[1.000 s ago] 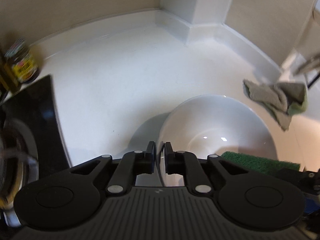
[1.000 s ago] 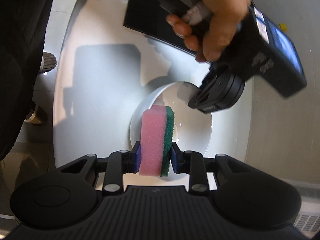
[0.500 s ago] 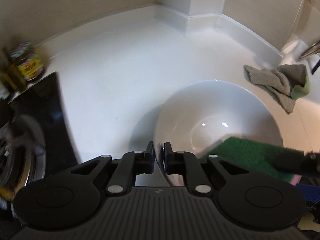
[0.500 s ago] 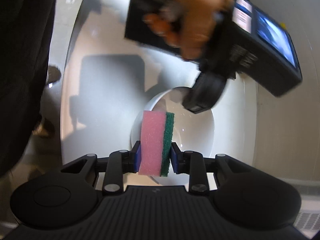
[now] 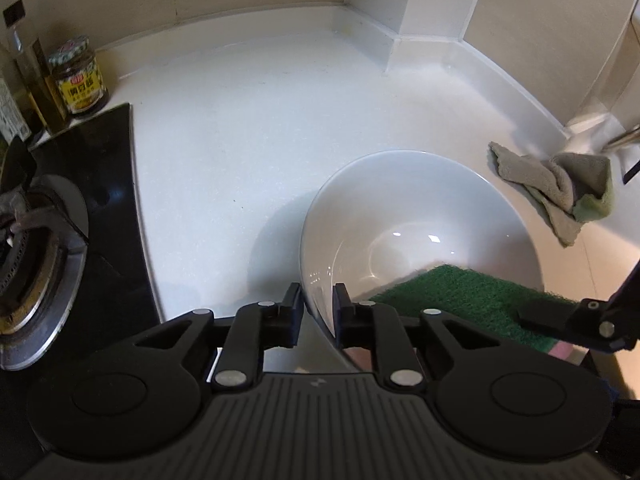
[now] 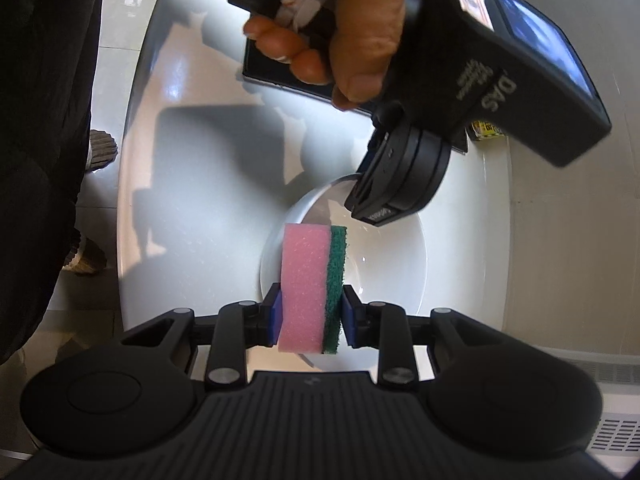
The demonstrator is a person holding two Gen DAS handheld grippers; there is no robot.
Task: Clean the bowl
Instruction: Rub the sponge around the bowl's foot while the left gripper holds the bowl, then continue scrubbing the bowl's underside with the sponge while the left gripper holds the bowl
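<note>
The left tool (image 5: 316, 305) has just been opening, its jaws now narrowly apart astride the white bowl's (image 5: 416, 216) near rim, no longer pinching it. The bowl sits on the white desk (image 5: 248, 120). The right tool (image 6: 308, 314) clamps the pink-and-green sponge (image 6: 312, 280), now reaching further inside the bowl, so scrubbing looks underway.

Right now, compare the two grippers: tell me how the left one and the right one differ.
The right gripper is shut on the sponge; the left gripper straddles the bowl rim, its jaws having just been opening, with a gap showing beside the rim. The right holds its load above the bowl's inside; the left sits at the bowl's near edge. Both are black, two-fingered and point down toward the same bowl.
</note>
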